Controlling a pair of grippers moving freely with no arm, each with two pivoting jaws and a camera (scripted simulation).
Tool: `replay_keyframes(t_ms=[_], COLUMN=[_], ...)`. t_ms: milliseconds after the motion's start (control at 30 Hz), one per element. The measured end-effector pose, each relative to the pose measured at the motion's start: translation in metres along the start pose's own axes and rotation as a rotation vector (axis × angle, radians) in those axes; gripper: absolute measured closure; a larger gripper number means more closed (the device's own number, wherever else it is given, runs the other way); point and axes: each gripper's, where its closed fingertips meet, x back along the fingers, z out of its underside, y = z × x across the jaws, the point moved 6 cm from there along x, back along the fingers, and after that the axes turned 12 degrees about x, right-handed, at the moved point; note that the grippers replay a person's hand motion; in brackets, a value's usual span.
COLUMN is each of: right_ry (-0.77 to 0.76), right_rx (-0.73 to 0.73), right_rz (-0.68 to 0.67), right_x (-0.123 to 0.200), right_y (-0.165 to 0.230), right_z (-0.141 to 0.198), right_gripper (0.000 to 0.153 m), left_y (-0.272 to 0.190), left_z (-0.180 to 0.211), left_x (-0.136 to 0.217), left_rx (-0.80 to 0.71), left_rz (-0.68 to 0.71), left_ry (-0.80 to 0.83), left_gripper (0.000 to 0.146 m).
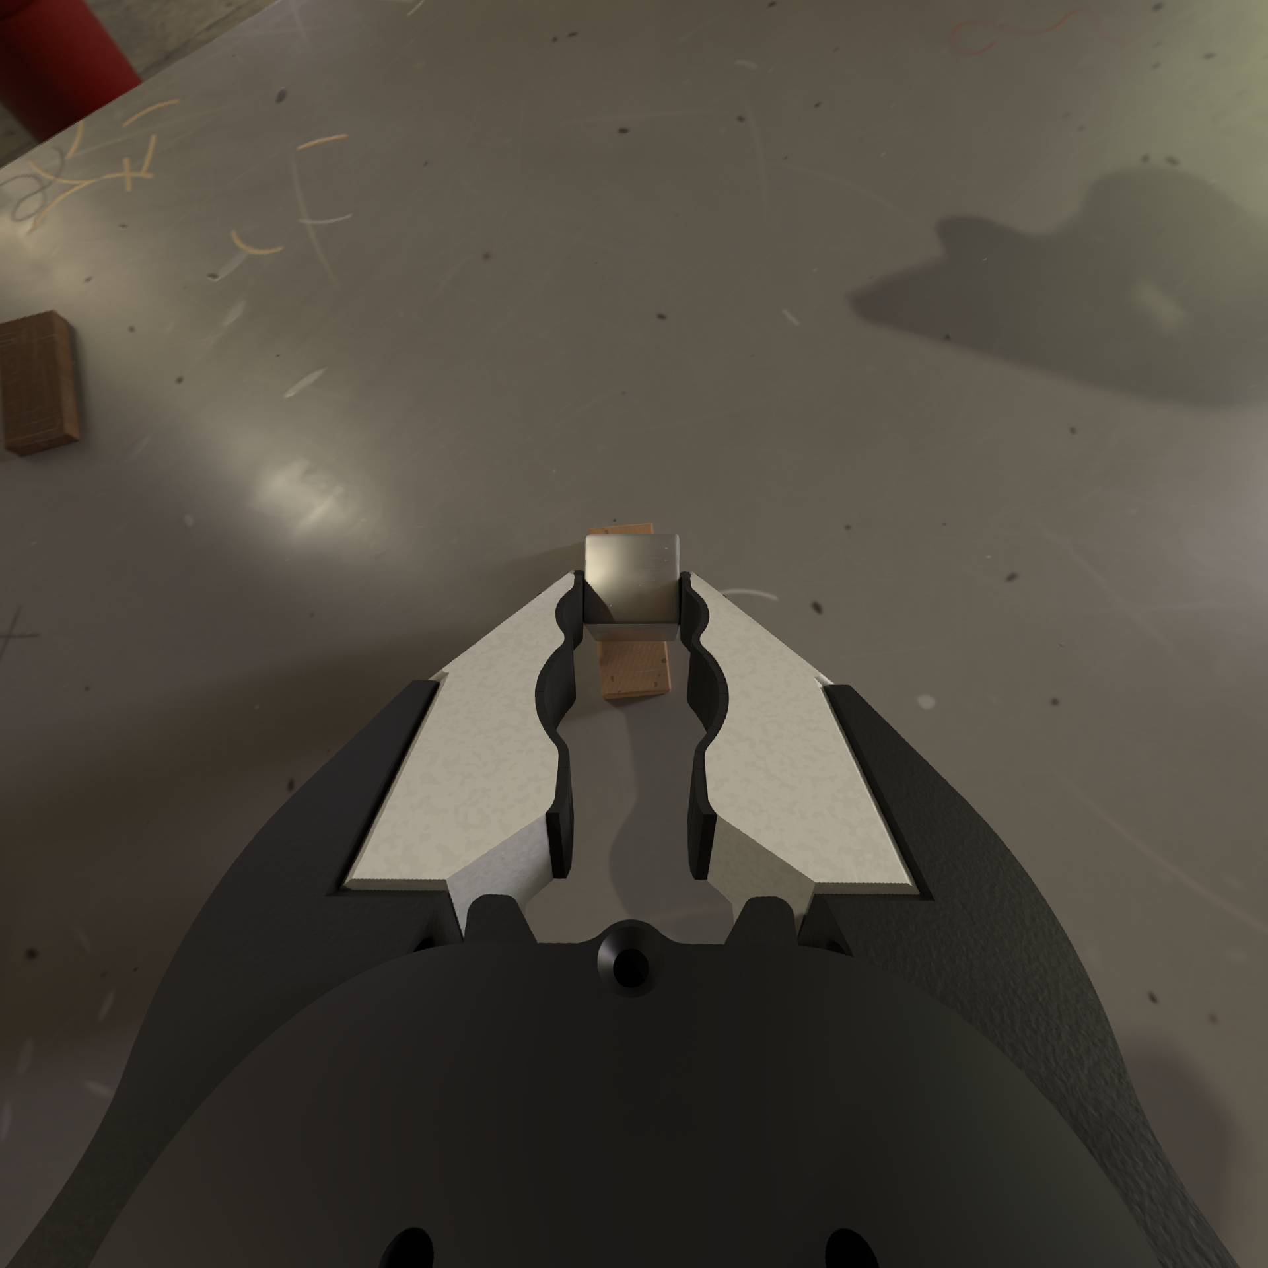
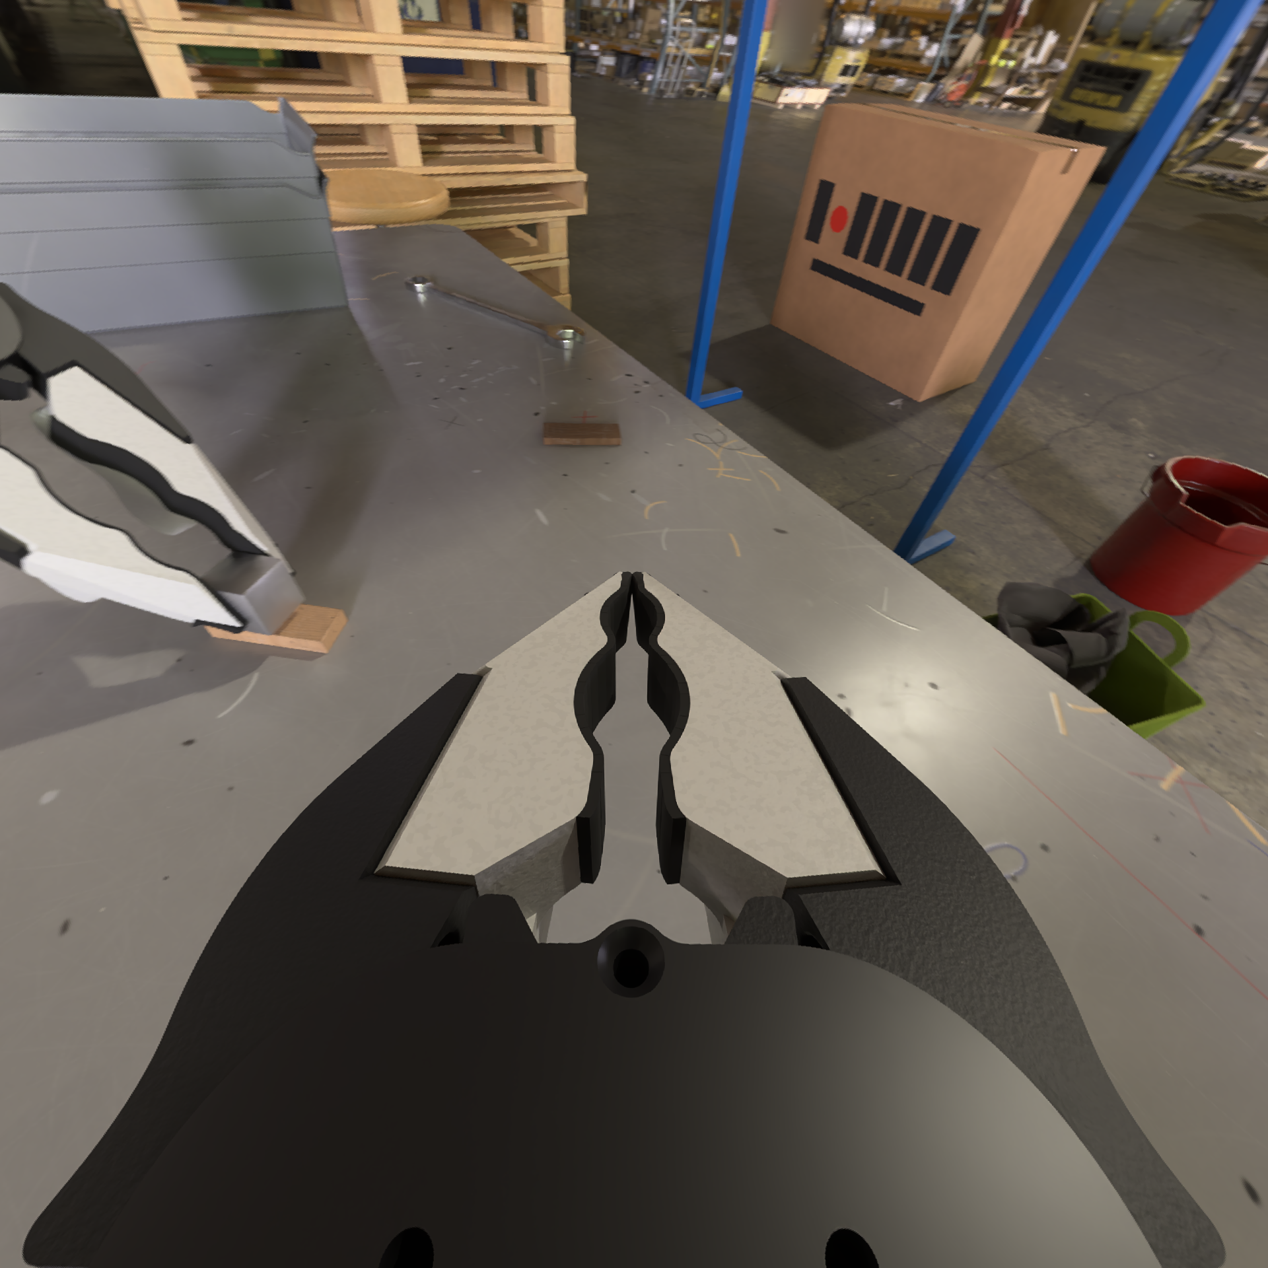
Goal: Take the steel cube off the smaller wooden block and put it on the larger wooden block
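The left gripper (image 1: 631,604) has its two fingers pressed on the sides of the steel cube (image 1: 631,580), so it is holding it. The cube sits in the middle of the left wrist view, right over the smaller wooden block (image 1: 635,669). I cannot tell if it has lifted off the block yet.

The cube is shiny, smooth and hard, with flat sides and soft corners. It is probably heavy for its size and a bit slippery, so a firm pinch on two flat sides is best.

The smaller block is thin, flat and light brown. The larger wooden block (image 1: 38,381) is darker and lies at the left edge of the frame, well apart. The table (image 1: 686,274) is grey metal with scratches.

The right gripper (image 2: 632,580) is closed on nothing, its tips touching.
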Motion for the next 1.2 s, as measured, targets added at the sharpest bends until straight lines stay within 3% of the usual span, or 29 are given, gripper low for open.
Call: replay_keyframes(t_ms=[433,633,700,867,1200], right_ry=[0.056,0.111,0.110,0.101,0.099], right_rx=[0.165,0.304,0.324,0.315,0.261], right_rz=[-0.187,-0.192,-0.193,-0.227,-0.341], right_x=[-0.026,-0.035,-0.036,-0.039,-0.045], right_y=[0.062,0.083,0.086,0.092,0.108], right_z=[-0.012,-0.011,-0.012,-0.011,-0.008], right_gripper=[0.153,0.153,0.153,0.153,0.153], left_y=[0.001,-0.004,-0.003,0.005,0.004], left_z=[-0.003,-0.003,-0.004,-0.002,0.003], left_x=[0.000,-0.001,0.001,0.007,-0.001], left_rx=[0.088,0.063,0.068,0.088,0.108], left_rz=[-0.077,-0.100,-0.095,-0.093,-0.021], left_ry=[0.027,0.037,0.027,0.058,0.064], left_gripper=[0.119,0.119,0.104,0.093,0.091])
